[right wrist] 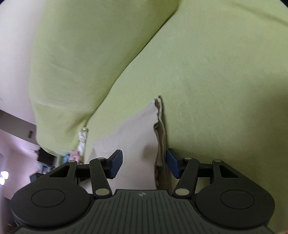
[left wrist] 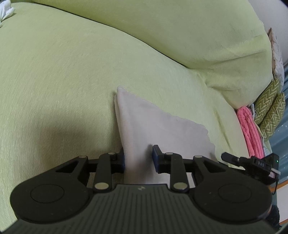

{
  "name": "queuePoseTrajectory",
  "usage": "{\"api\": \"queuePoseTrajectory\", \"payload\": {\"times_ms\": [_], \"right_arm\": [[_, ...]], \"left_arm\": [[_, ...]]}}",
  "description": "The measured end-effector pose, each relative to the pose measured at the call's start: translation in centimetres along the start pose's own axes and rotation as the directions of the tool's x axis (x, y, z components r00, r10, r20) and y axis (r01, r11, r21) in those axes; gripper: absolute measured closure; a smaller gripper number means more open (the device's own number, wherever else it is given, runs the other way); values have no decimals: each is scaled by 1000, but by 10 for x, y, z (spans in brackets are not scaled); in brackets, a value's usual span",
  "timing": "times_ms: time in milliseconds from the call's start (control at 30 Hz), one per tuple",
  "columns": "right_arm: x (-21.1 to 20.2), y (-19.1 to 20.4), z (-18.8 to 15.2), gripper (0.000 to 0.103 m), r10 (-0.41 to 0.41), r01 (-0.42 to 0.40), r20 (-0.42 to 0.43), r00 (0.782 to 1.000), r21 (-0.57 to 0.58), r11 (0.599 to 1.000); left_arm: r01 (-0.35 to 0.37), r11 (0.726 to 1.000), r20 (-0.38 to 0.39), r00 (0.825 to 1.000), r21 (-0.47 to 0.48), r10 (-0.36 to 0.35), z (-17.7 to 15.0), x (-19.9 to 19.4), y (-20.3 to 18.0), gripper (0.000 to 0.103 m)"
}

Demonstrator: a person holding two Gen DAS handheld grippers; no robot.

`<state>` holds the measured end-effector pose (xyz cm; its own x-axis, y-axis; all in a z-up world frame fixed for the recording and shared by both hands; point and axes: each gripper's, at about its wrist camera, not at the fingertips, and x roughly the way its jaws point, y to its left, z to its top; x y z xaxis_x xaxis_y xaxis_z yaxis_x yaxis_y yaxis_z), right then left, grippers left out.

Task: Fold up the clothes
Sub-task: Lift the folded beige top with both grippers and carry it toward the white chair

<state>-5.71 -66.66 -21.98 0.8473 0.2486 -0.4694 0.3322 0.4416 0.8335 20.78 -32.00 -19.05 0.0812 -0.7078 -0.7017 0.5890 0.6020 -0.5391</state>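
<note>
A white cloth (left wrist: pixel 158 126) lies folded on the light green sofa seat (left wrist: pixel 63 81), one corner pointing away. My left gripper (left wrist: pixel 138 159) hangs over its near edge, open, with the cloth running between the blue pads and no visible pinch. In the right wrist view the same white cloth (right wrist: pixel 133 144) shows its layered, frayed edge (right wrist: pixel 161 140) beside the right pad. My right gripper (right wrist: pixel 144 164) is open wide above it. The right gripper's black body (left wrist: pixel 259 165) shows at the right edge of the left wrist view.
The sofa back cushion (left wrist: pixel 180 32) rises behind the seat. A folded pink cloth (left wrist: pixel 250 131) and olive zigzag cushions (left wrist: pixel 270 108) are wedged at the sofa's right end. Another white cloth (left wrist: pixel 5 9) lies far left. A blurred room (right wrist: pixel 18 153) shows beyond the sofa.
</note>
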Motion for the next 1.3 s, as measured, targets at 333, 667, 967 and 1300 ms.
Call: {"api": "queuePoseTrajectory", "payload": {"times_ms": [333, 667, 967, 1300], "right_arm": [[40, 10, 8, 70, 18, -18, -8, 1000, -108, 994], [19, 25, -11, 97, -53, 64, 75, 996, -161, 985], [-118, 20, -64, 97, -166, 195, 315, 934, -62, 979], [-392, -14, -244, 96, -430, 323, 665, 611, 287, 902]], "left_arm": [[14, 1000, 9, 1000, -4, -14, 4, 8, 3, 79], [0, 998, 10, 1000, 63, -1, 1, 6, -19, 92], [115, 950, -59, 993, 289, -102, -29, 22, -137, 94], [453, 725, -346, 887, 519, -307, -138, 80, -355, 94]]}}
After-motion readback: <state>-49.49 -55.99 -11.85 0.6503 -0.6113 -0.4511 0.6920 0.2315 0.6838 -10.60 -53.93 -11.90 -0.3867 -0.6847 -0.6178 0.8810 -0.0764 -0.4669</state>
